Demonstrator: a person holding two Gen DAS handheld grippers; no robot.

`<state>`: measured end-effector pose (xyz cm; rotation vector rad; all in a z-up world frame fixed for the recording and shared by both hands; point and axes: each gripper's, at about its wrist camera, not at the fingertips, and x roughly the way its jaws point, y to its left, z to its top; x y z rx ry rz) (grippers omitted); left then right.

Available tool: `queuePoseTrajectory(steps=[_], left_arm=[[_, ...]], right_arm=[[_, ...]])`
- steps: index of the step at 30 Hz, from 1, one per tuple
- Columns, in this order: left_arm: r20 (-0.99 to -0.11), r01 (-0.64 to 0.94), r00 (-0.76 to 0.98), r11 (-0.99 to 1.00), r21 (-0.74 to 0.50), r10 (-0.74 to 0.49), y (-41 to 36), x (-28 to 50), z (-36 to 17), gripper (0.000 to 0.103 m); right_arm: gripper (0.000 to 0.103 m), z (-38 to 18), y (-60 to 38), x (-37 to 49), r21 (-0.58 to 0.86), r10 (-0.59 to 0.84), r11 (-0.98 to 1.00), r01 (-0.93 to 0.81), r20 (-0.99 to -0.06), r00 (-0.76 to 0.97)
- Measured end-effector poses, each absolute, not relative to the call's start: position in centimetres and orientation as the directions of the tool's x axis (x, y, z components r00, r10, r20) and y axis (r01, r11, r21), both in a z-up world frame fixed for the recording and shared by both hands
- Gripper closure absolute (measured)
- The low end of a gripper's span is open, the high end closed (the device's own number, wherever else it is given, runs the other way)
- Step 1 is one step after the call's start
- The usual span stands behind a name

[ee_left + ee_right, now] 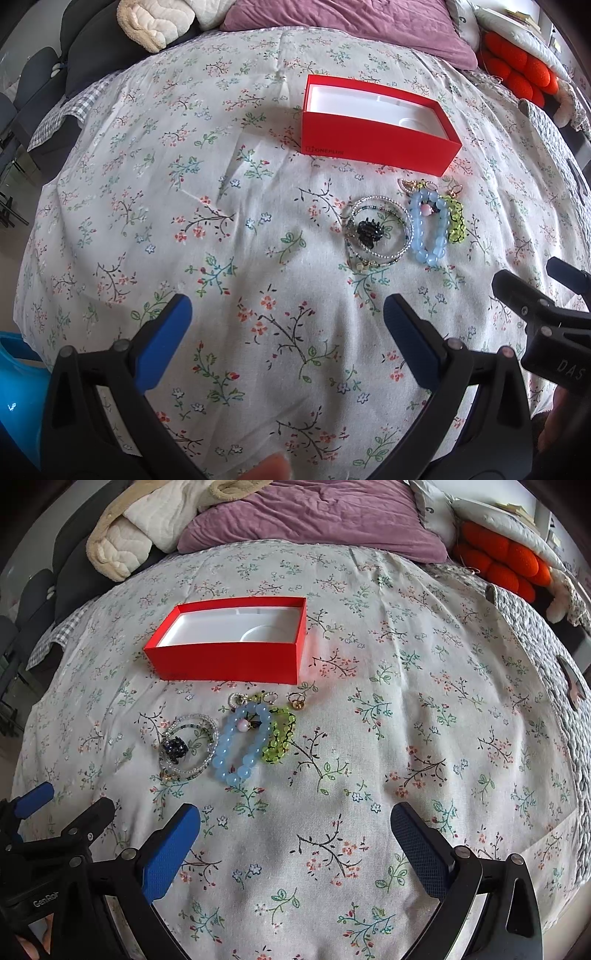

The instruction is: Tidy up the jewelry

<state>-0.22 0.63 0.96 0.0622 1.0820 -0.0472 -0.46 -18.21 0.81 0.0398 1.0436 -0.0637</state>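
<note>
An open red box [373,142] [229,661] with a white inside lies on the floral bedspread. In front of it lies a pile of jewelry: a blue bead bracelet [428,225] [242,746], a yellow-green bracelet [456,218] [279,738], thin beaded bangles [376,229] [188,746] around a small black clip [365,230] [173,747], and small rings [410,184] [297,700]. My left gripper [288,325] is open, short of the pile with nothing between its fingers. My right gripper [295,834] is open too, near the pile and below it.
A purple pillow [314,517], a cream quilted blanket [140,520] and an orange knobbly cushion [506,565] lie at the head of the bed. Something blue [14,387] shows at the lower left of the left wrist view. A grey knitted throw [554,686] edges the right side.
</note>
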Motion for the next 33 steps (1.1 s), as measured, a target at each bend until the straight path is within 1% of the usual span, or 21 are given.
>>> queuePoseTrajectory(steps=[22,29,33], left_arm=[[-0.885,0.072,0.465,0.997,0.03,-0.007,0.6,-0.1,1.0,0.0],[-0.884,0.078,0.466,0.997,-0.001,-0.037,1.5,-0.1,1.8,0.0],[-0.88,0.103,0.466,0.993,-0.049,-0.092,2.7,0.7,3.4,0.0]], right_arm=[[0.0,0.9,-17.9,-0.5,-0.012,-0.039,0.998,0.056,-0.861,0.507],[0.0,1.4,-17.8,-0.4,-0.028,-0.049,0.998,0.048,-0.854,0.518],[0.0,2.1,-18.3,-0.1,-0.017,-0.035,0.999,0.039,-0.855,0.518]])
